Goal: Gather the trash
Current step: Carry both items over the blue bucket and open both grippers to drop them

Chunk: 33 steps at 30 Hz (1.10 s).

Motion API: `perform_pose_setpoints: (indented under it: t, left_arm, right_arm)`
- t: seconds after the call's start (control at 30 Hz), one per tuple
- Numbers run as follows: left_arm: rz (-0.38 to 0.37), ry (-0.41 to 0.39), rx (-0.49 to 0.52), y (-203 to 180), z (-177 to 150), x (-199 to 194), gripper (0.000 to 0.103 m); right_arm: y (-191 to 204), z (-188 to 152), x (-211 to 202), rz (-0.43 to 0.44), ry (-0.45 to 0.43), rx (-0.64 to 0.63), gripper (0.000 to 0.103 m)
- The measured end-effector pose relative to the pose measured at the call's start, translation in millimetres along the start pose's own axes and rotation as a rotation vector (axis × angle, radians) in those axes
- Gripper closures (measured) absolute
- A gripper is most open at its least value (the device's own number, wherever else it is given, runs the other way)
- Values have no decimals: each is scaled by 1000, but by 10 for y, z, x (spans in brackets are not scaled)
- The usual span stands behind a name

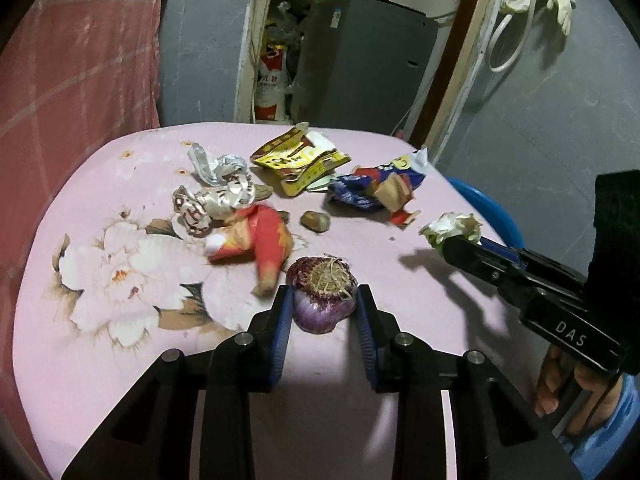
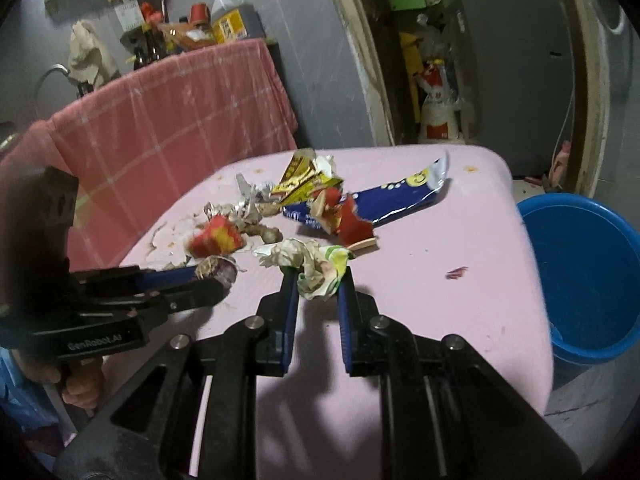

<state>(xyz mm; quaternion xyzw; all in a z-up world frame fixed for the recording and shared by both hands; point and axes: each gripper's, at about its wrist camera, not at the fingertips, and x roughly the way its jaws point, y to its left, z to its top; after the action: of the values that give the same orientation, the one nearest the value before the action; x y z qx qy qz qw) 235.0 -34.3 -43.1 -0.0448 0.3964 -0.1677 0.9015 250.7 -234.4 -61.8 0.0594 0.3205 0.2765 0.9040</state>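
My left gripper (image 1: 322, 300) is shut on a purple onion piece (image 1: 323, 294), held just above the pink table (image 1: 120, 360); it also shows in the right wrist view (image 2: 220, 274). My right gripper (image 2: 318, 280) is shut on a crumpled white and green paper wad (image 2: 316, 268), lifted over the table; that wad also shows in the left wrist view (image 1: 452, 228). Loose trash lies beyond: a red wrapper (image 1: 264, 240), a yellow packet (image 1: 300, 160), a blue bag (image 1: 376, 184), silver foil (image 1: 216, 188).
A blue bucket (image 2: 592, 272) stands on the floor right of the table, its rim showing in the left wrist view (image 1: 488, 208). A pink cloth-covered counter (image 2: 160, 120) stands left. A grey cabinet (image 1: 360, 60) and doorway clutter lie behind.
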Motion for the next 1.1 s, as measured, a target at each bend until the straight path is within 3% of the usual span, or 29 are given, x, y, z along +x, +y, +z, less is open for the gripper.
perform_pose_setpoints:
  t: [0.13,0.3,0.47,0.67,0.8,0.9,1.1]
  left_arm:
    - [-21,-50,-24,-115,59,-40,76]
    - [-30,-164,32,-427,252,-32,76]
    - [-89,-193,69,-740,536,131,76]
    - [-171,-141,82,-1123,957,557,76]
    - [-195,-56,90,-1333,1195,952,76]
    - [-162,20,117,-1490,1291,1238,76]
    - [-150,116,143,-1696,1246,1705,76]
  right_arm:
    - [-44,24,-221,-62,-98,-1,84]
    - [-163,113,-487,-180,-216,2,84]
    - [-473,291,-737,-294,-330,55,84]
    - [-1059,510,-865,-375,-389,177,84]
    - [-1450,527,-827,-411,-341,263,83]
    - [-1737,493,-785,-401,-304,346,83]
    - [-2116,406,-691,-420,-231,443,83]
